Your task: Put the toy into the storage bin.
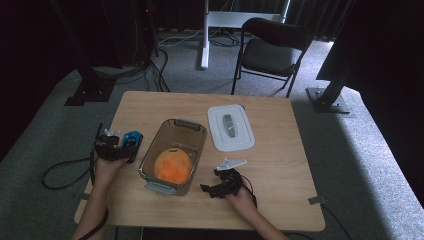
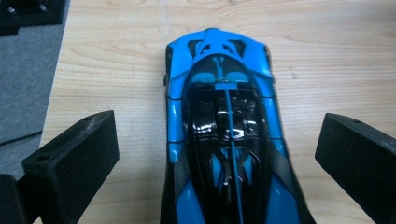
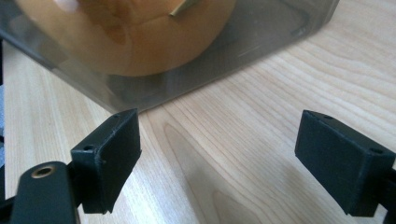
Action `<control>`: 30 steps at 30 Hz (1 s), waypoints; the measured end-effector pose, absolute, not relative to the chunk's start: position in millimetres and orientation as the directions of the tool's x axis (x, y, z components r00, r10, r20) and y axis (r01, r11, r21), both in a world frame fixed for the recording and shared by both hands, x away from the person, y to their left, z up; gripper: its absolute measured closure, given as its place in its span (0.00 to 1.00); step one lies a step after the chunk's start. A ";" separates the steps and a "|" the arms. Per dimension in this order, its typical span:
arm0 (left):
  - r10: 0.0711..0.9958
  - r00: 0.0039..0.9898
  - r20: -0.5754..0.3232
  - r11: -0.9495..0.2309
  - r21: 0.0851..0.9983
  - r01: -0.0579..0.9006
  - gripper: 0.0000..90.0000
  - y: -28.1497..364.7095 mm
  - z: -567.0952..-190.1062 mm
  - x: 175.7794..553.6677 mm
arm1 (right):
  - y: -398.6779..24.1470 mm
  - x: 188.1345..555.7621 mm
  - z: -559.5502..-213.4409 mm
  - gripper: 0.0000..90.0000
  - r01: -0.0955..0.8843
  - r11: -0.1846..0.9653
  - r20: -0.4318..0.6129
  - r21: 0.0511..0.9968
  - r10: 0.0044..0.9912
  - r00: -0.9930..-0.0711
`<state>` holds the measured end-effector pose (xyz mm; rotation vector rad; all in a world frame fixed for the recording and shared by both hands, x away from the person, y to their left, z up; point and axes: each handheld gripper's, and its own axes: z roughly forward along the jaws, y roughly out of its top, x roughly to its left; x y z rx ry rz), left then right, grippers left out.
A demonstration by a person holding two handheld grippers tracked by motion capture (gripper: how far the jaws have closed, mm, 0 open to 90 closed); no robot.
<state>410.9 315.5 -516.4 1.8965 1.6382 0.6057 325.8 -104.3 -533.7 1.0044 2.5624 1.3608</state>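
High view: left tool (image 1: 121,146) at the worktop's (image 1: 280,165) left edge, over a blue toy car (image 1: 132,139) just left of a clear box (image 1: 197,137). Orange fruit (image 1: 172,166) inside the box, toward its near end. White lid (image 1: 230,127) flat on the worktop, right of the box's far end, apart from it. Right tool (image 1: 220,181) low over the wood, just right of the box's near corner.

Left gripper view: jaws wide apart, car (image 2: 224,135) between them on the wood, touching neither pad; black roof, blue body.

Right gripper view: jaws spread, bare wood between them, box wall (image 3: 243,51) just ahead with the fruit (image 3: 140,32) behind it.
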 end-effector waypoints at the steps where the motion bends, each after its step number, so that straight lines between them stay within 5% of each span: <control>1: 0.989 0.146 -0.018 -0.098 0.662 0.743 0.00 314.8 -518.2 412.6 | -106.3 324.8 -533.4 0.15 0.503 0.402 0.209 0.765 0.585 -0.784; 30: 0.985 0.172 -0.008 -0.131 0.614 0.778 0.04 317.1 -536.1 428.1 | -204.4 304.0 -548.3 0.15 0.441 0.531 -0.032 0.724 0.664 -0.747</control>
